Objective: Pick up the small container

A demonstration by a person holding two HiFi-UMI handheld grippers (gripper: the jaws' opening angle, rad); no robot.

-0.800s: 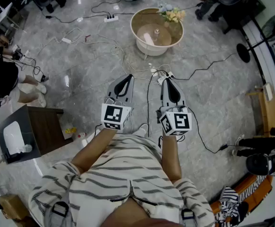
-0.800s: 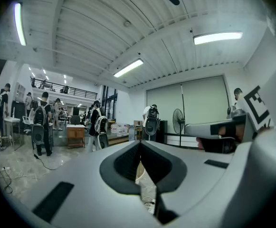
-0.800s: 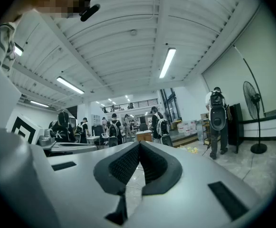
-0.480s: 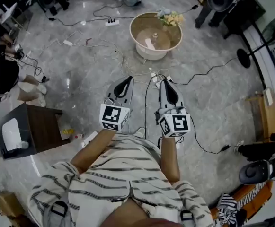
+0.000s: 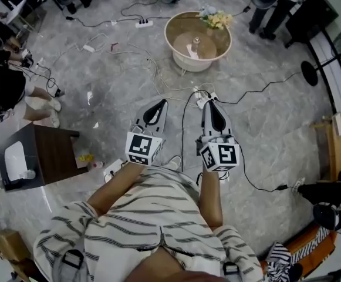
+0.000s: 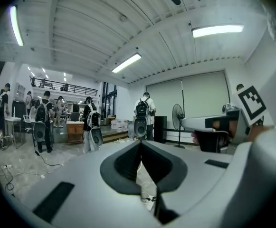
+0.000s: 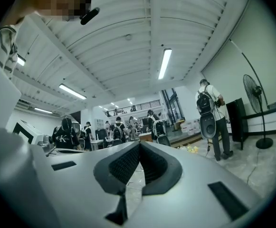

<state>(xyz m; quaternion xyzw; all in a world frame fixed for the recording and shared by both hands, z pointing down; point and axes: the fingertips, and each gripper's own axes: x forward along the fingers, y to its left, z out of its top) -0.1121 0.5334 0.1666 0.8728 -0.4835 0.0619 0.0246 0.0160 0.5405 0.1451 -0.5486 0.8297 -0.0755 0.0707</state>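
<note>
Now, left claw (image 5: 159, 103): clenched, its pads pressed tip to tip with nothing between them; held out in front of the person's striped shirt (image 5: 147, 216), above the marble floor (image 5: 105, 93).
Right claw (image 5: 210, 100): likewise clenched and empty, just beside the left one; both point toward the round table (image 5: 174, 42).
Small container (image 5: 196, 41): a little upright item on the round table's top, well apart from both claws; too small to make out in detail.
Round table: pale, with a raised rim, standing on the floor; flowers (image 5: 215, 18) sit at its far edge.
Cables (image 5: 152, 69): white and black, trailing over the floor between the table and the claws.
Side table (image 5: 56, 157): dark, at the person's left, carrying a white item.
Background: people with backpacks (image 6: 142, 113) stand across the hall in both gripper views.
</note>
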